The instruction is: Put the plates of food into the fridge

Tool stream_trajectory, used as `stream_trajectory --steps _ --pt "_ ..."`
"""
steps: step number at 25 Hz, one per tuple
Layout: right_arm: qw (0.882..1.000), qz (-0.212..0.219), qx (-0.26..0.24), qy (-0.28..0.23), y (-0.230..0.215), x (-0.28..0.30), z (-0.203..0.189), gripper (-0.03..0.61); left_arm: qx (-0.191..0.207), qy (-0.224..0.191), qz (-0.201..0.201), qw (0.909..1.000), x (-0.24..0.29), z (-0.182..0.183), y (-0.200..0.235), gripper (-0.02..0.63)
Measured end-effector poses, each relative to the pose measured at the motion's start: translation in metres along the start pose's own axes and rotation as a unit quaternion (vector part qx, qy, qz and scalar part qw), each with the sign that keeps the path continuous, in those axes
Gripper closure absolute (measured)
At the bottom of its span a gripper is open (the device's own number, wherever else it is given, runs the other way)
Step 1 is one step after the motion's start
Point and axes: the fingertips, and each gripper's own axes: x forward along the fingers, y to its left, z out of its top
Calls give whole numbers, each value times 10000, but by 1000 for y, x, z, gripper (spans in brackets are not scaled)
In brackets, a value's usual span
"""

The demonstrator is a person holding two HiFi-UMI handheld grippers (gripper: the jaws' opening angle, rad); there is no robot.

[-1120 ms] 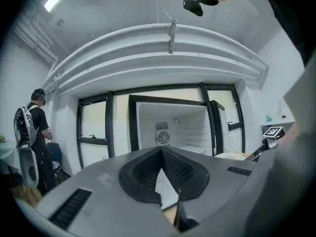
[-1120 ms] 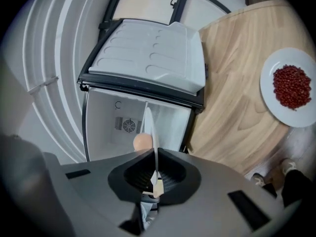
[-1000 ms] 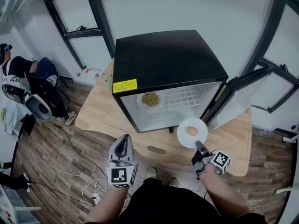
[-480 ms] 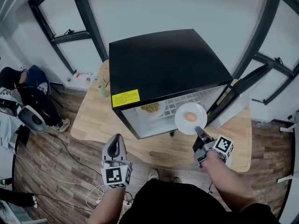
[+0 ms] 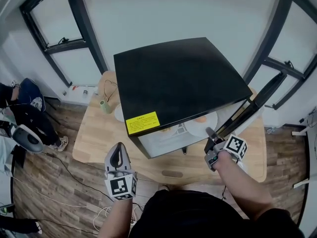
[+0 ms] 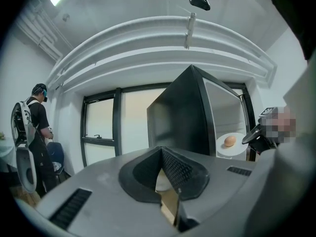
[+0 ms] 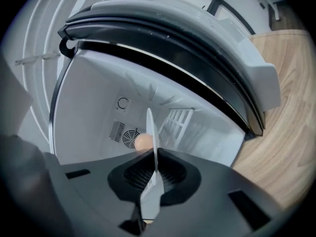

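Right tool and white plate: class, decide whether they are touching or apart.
Touching. The right gripper view shows the white plate edge-on, clamped in the right tool.

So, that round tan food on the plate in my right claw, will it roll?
Likely, if tilted: the round food sits loose on a shallow plate. The plate looks stiff, held by its rim alone in the right claw, so jolts could tip it.

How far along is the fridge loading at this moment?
Done: the fridge door stands open. In hand: the right gripper is shut on the rim of a white plate carrying a round tan food item, at the fridge opening. Left: set it on the shelf and release. The left gripper holds nothing. Whether another plate is already inside isn't clear.
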Motion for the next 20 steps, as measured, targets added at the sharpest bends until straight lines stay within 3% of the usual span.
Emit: stream_trajectory --steps 7,10,14,20 --pt "9986 -380 -366 60 0 28 6 546 -53 34 -20 10000 10 -5 16 611" --pt "9935 -668 -914 129 2 36 11 546 -92 -4 -32 10000 12 -7 22 611" --pt "9634 -1336 -2303 314 6 44 20 486 -301 107 -44 9995 13 -27 20 611" --pt "9224 -2169 -3136 615 -10 47 21 353 -479 187 -103 9986 6 -38 9 611"
